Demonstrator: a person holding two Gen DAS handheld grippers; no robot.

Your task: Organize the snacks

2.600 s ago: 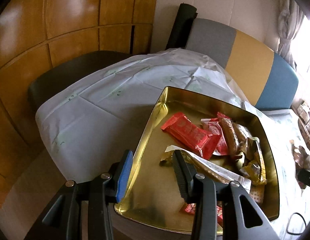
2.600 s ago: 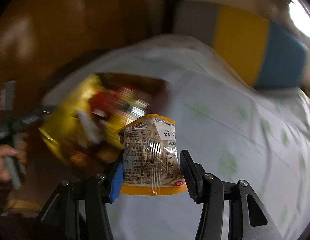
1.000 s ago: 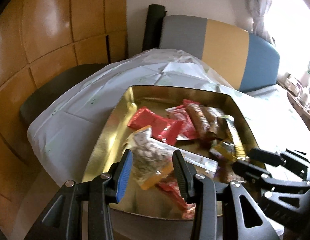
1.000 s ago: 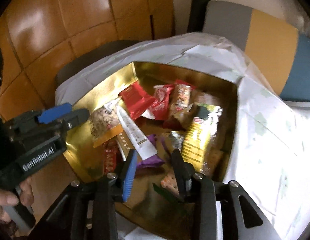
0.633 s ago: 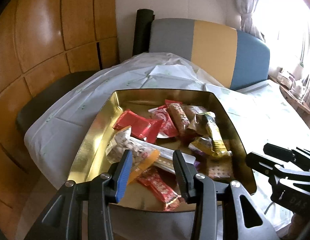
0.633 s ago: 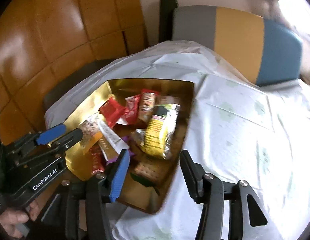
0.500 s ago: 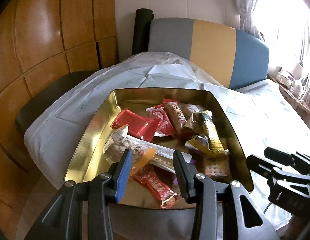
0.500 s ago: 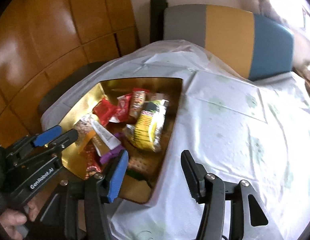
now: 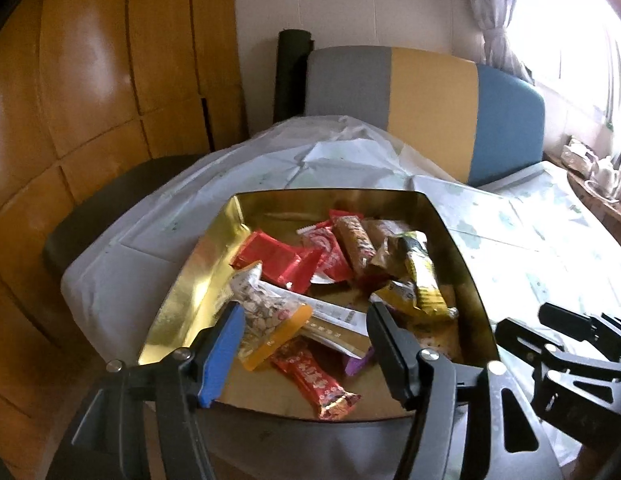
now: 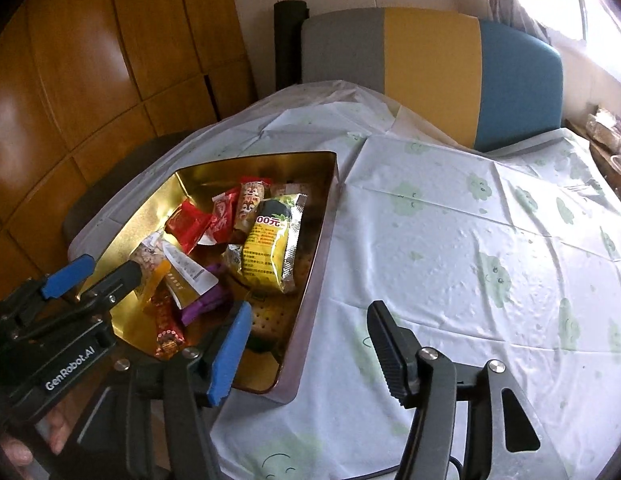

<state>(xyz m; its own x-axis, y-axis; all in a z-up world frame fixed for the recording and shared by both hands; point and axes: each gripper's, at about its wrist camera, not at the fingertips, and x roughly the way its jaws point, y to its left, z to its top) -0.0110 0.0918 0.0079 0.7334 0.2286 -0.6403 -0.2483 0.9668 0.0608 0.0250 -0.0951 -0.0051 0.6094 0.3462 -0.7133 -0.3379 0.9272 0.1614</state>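
Note:
A gold tin [image 9: 190,280] [image 10: 314,280] stands on the white cloth and holds several wrapped snacks. Among them are a clear seed bag with an orange edge [image 9: 266,312] [image 10: 148,258], a yellow packet [image 10: 270,248] [image 9: 424,280], red wrappers [image 9: 274,258] and a long white packet [image 9: 330,312]. My left gripper [image 9: 303,316] [image 10: 114,265] hovers at the tin's near left edge, its jaws opening with nothing pressed between them. My right gripper [image 10: 309,316] [image 9: 526,319] hangs over the tin's near right corner, jaws also opening and empty.
The cloth with green cloud prints [image 10: 470,240] stretches right of the tin. A grey, yellow and blue chair back [image 10: 430,64] stands behind the table, and a dark seat [image 9: 110,200] sits at the left by the wood panelling. A hand [image 10: 14,452] holds the left gripper.
The seed bag that the right gripper carried now lies in the tin. Both grippers have drawn back from the tin and their jaws stand wider. The right view has swung toward the cloth.

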